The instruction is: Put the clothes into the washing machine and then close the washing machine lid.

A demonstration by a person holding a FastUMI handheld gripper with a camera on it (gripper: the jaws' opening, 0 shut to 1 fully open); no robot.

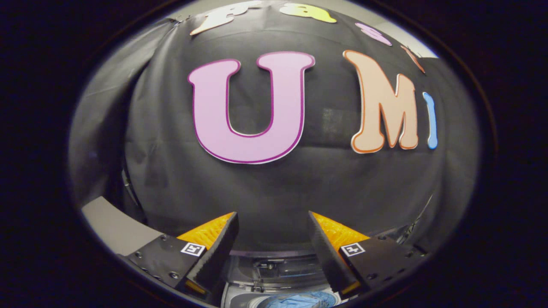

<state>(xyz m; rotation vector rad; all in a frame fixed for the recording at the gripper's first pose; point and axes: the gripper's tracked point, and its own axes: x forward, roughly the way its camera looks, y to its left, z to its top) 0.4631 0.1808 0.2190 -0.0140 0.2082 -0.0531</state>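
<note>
You are holding the tongs (272,239) wide open and empty above the washing machine (278,273), risking missing its lid (282,267).

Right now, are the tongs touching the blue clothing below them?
Apart. The gripper view shows the tongs open and empty, pointing at the booth's black cloth wall, while the blue clothing lies low between them in the washing machine.
</note>
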